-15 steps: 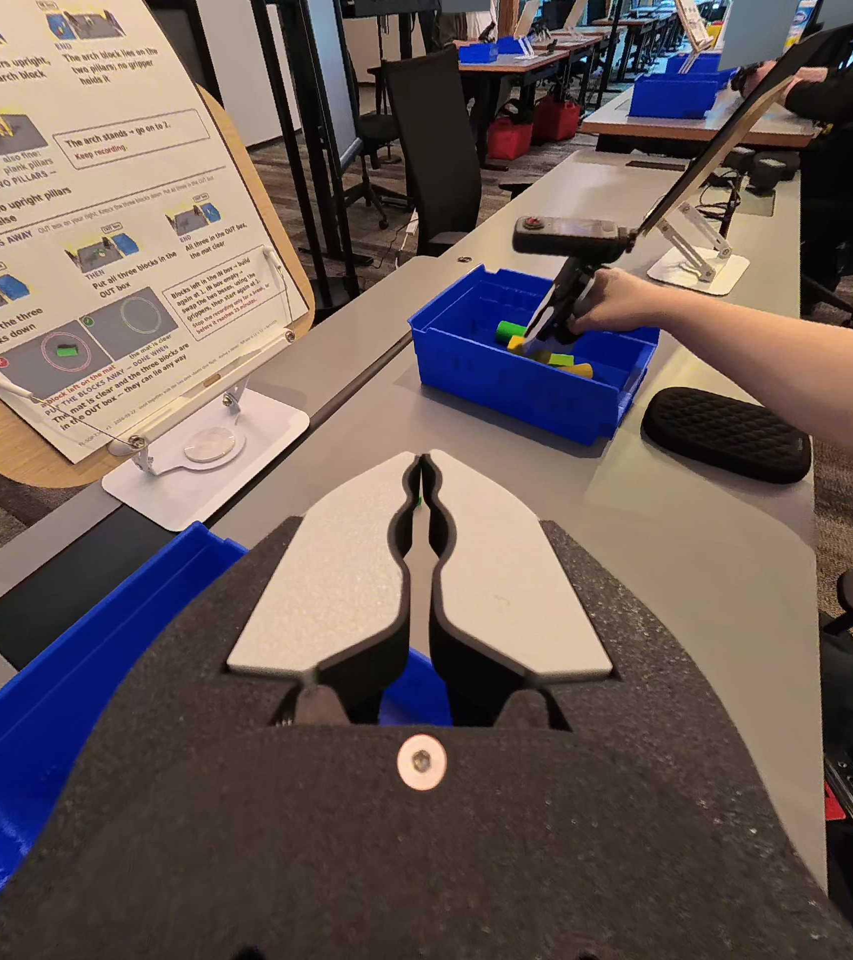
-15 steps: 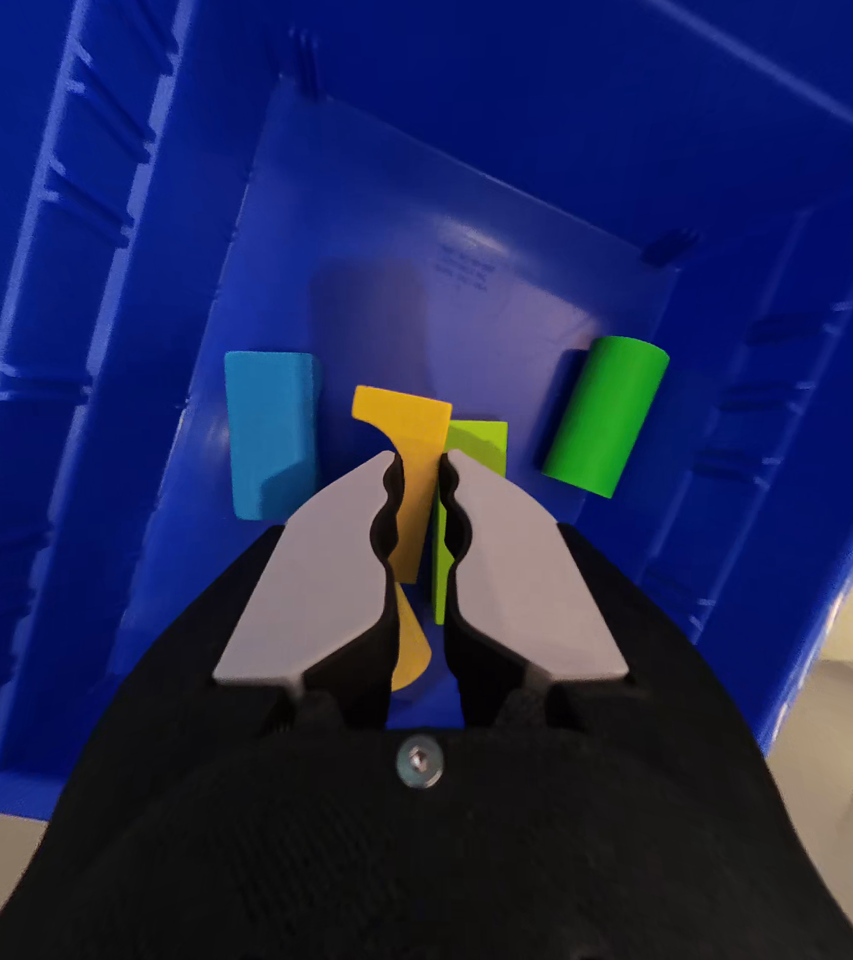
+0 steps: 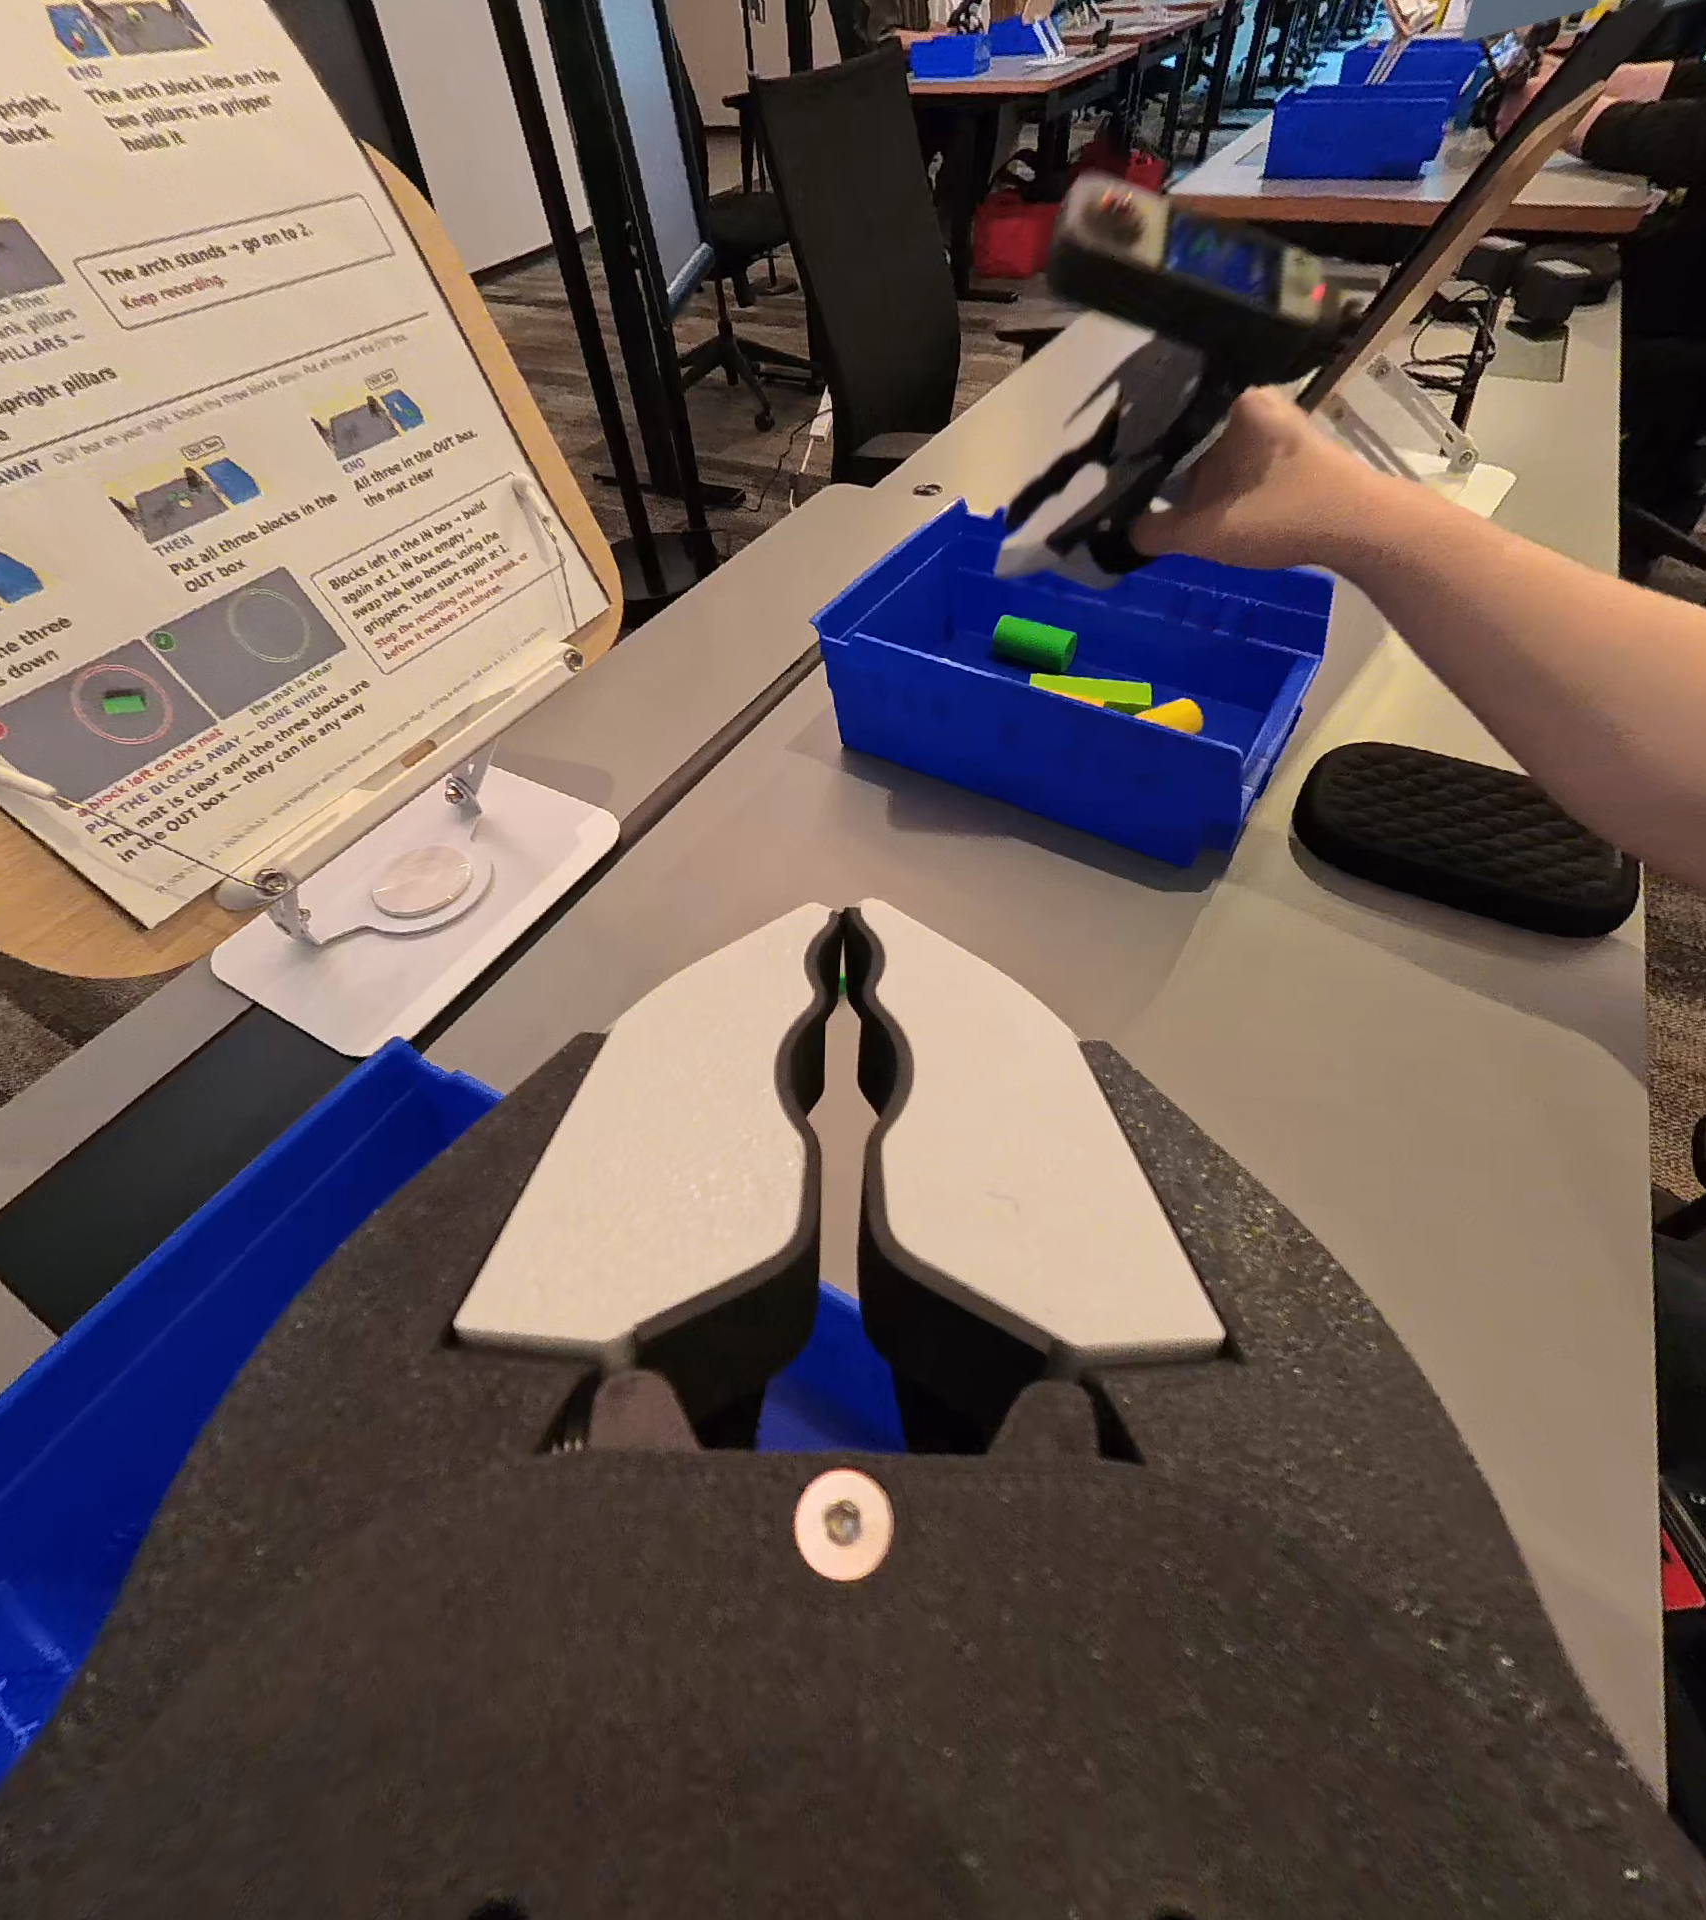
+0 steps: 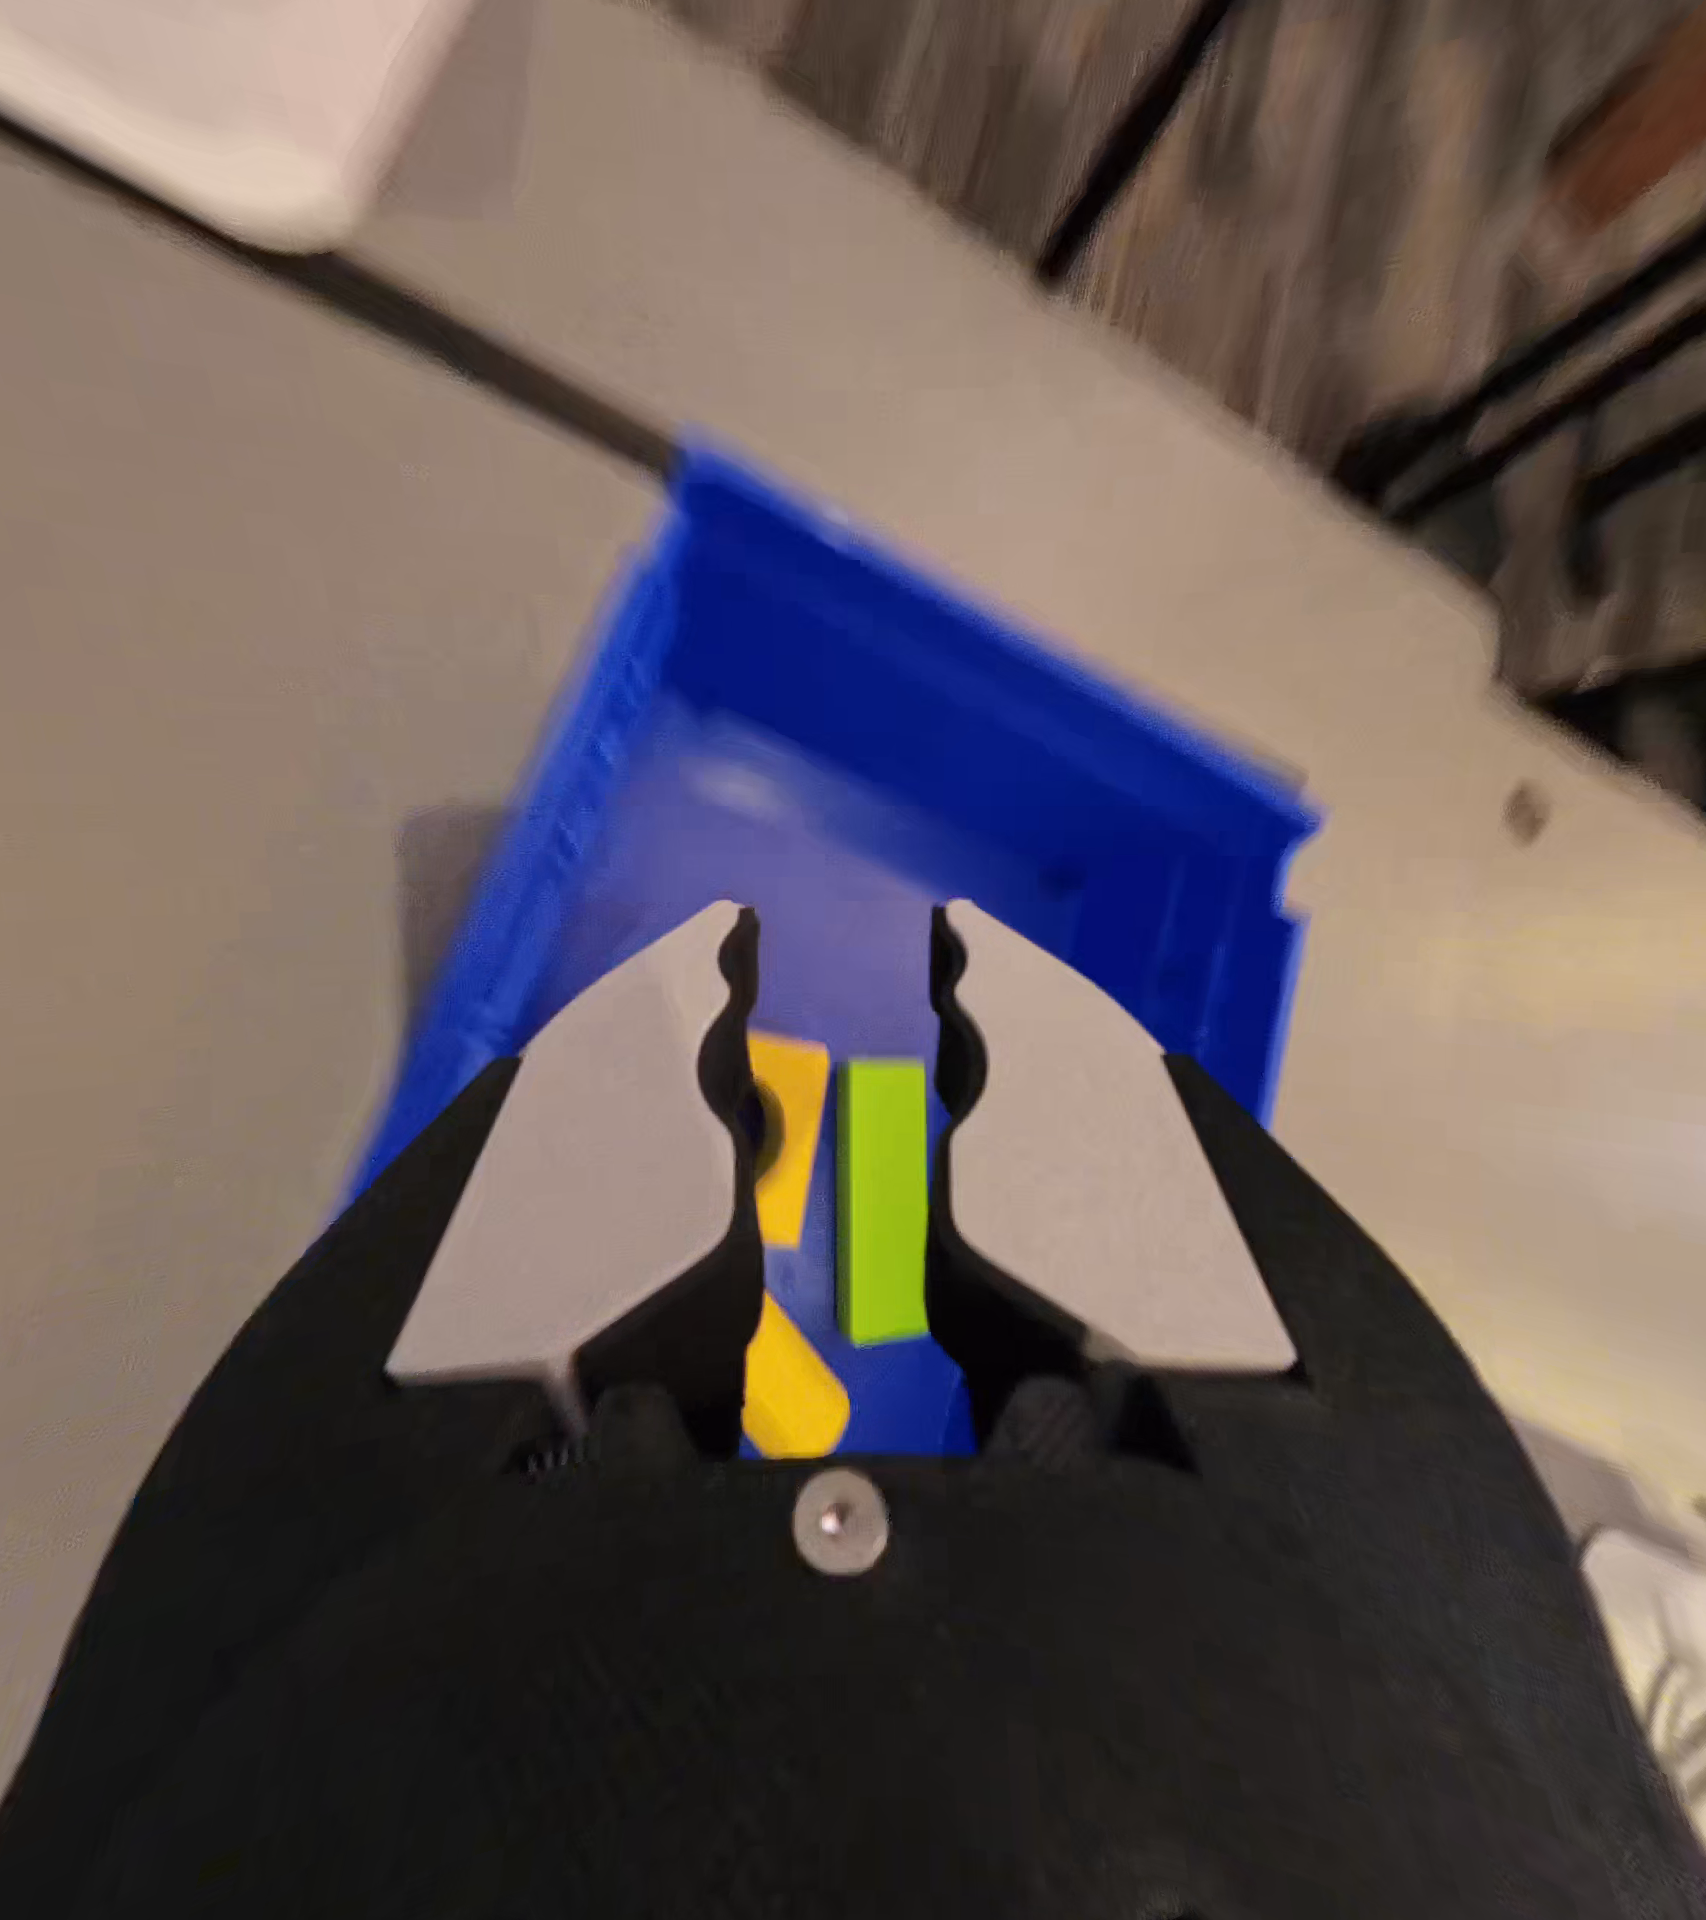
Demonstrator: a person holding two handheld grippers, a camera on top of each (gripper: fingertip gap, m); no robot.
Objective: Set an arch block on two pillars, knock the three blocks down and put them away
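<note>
A blue box (image 3: 1015,774) stands on the grey table ahead of my left gripper. In it lie a green cylinder (image 3: 1034,641), a lime plank (image 3: 1088,689) and a yellow arch block (image 3: 1173,714). My right gripper (image 3: 1046,530) hangs blurred in the air above the box's far side, held by a hand. In the right wrist view the right gripper (image 4: 841,920) is open and empty. It looks down on the box (image 4: 932,644), with the yellow arch (image 4: 789,1132) and lime plank (image 4: 880,1195) lying between its fingers. My left gripper (image 3: 844,920) is shut with nothing in it, low over the table.
A second blue box (image 3: 153,1351) sits at the near left, partly under my left gripper. An instruction board on a white stand (image 3: 205,436) is at the left. A black padded mat (image 3: 1462,836) lies right of the far box. Chairs and other desks are behind. My right fingertips sit around 45 cm from my left ones.
My right gripper has let go of the yellow arch, opened, and risen out of the box. The left gripper has not moved.
</note>
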